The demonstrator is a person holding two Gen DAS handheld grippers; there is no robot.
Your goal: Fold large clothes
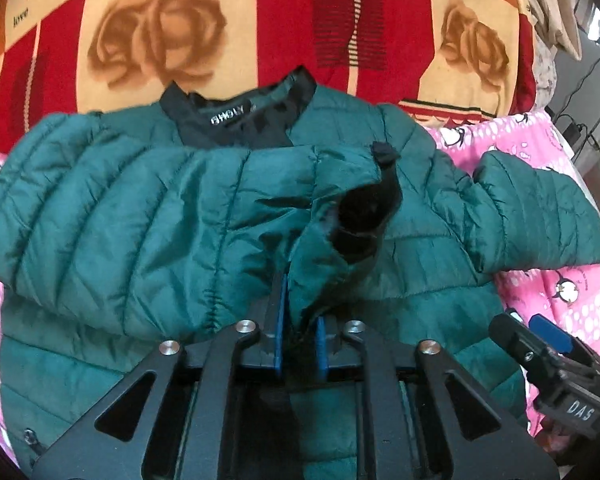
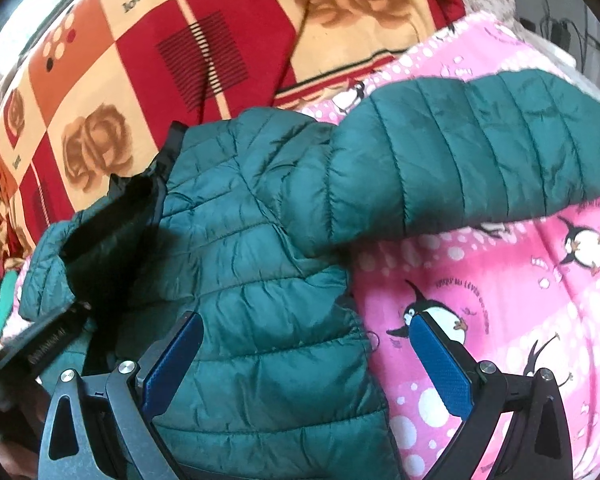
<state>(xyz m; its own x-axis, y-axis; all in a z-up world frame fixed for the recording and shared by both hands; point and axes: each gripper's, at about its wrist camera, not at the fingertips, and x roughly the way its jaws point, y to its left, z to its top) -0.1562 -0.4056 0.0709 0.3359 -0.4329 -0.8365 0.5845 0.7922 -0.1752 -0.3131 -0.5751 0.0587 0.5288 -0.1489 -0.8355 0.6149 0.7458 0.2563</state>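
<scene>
left claw (image 1: 300, 336) pinches green jacket (image 1: 120, 208) cuff; right claw (image 2: 308, 364) gapes.

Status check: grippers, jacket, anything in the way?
Left gripper pinching sleeve cuff. Right gripper open over green jacket. No obstruction.

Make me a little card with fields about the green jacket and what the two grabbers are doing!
jacket: green puffer jacket, lying on a pink penguin blanket
collar: black, towards the red flower blanket
one sleeve: folded across the chest, cuff between the left gripper jaws
other sleeve: spread out sideways
right gripper: jaws wide open, over the jacket's edge, holding nothing
</scene>
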